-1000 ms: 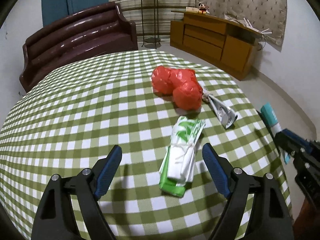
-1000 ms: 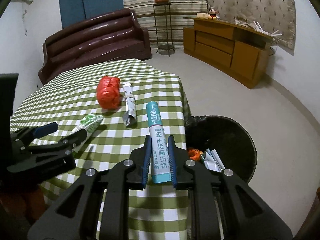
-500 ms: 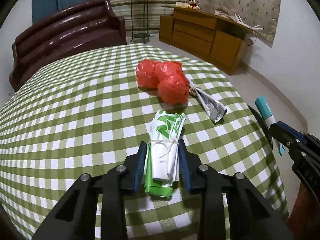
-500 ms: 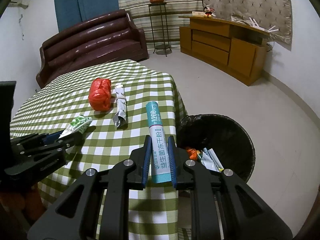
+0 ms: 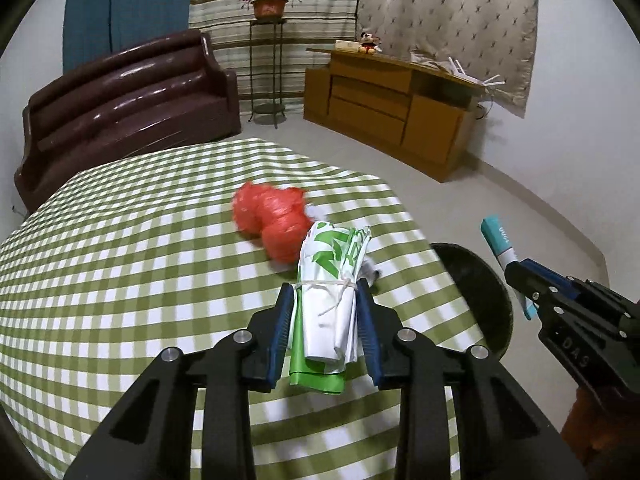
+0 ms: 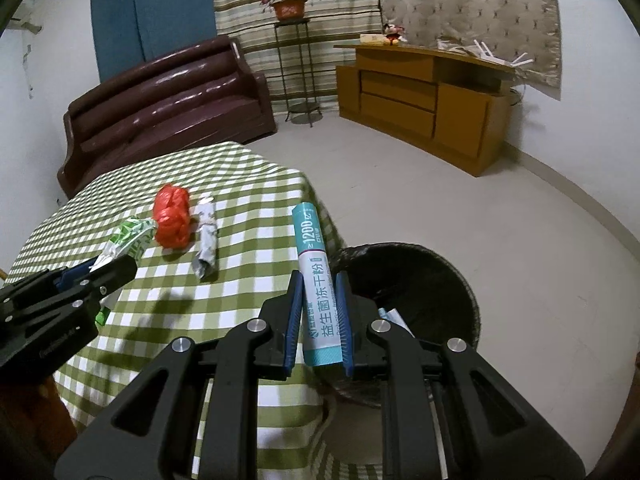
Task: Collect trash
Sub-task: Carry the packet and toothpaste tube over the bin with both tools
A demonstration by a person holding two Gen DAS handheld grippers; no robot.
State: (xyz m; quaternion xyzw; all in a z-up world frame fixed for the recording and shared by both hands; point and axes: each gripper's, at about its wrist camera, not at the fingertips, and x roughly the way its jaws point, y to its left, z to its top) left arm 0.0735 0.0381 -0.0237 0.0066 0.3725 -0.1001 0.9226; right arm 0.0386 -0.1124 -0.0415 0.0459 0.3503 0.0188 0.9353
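My left gripper [image 5: 325, 292] is shut on a rolled green-and-white plastic bag [image 5: 330, 300] tied with string, held just above the checked table [image 5: 120, 280]. In the right wrist view that bag [image 6: 128, 238] pokes out of the left gripper [image 6: 106, 268] at the left edge. My right gripper [image 6: 319, 280] is shut on a teal-and-white tube [image 6: 316, 276], beside the table's right edge and near the black trash bin [image 6: 424, 280]. The tube [image 5: 506, 256] also shows at the right of the left wrist view. A crumpled red bag [image 5: 272, 220] and a rolled grey wrapper [image 6: 206, 240] lie on the table.
The black bin [image 5: 476, 292] stands on the floor at the table's right edge, with some trash inside. A dark red sofa [image 5: 120, 108] is behind the table, a wooden cabinet [image 5: 392, 108] and a plant stand [image 5: 268, 60] farther back. Bare floor [image 6: 460, 200] lies to the right.
The left gripper closed on the green-and-white bag and lifted it off the table. Both grippers have shifted right toward the bin; the right one still holds the tube.
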